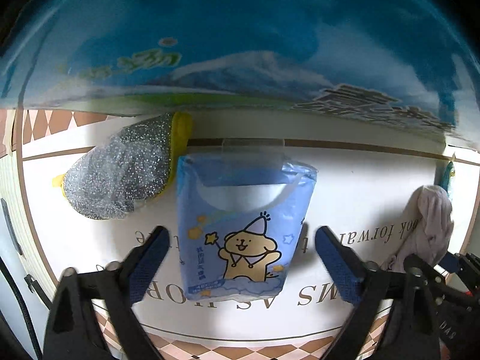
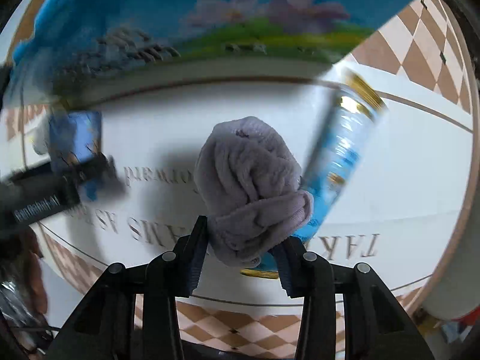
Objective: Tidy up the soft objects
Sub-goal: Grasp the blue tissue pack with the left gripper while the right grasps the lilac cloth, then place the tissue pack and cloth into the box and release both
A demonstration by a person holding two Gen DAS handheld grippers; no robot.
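Between the right gripper's (image 2: 240,252) fingers a bunched grey cloth (image 2: 252,192) is clamped, held above the tablecloth (image 2: 390,180). Beside it lies a blue tube (image 2: 342,162). Further left, the left gripper (image 1: 240,237) hangs with fingers spread wide either side of a blue tissue pack (image 1: 240,225), not touching it. A glittery sponge (image 1: 120,171) lies nearby. My guess: sorting has barely begun; pack and sponge remain.

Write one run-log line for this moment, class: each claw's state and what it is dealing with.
left claw: open, straddling tissue pack | right claw: shut on grey cloth | sponge: on table, untouched
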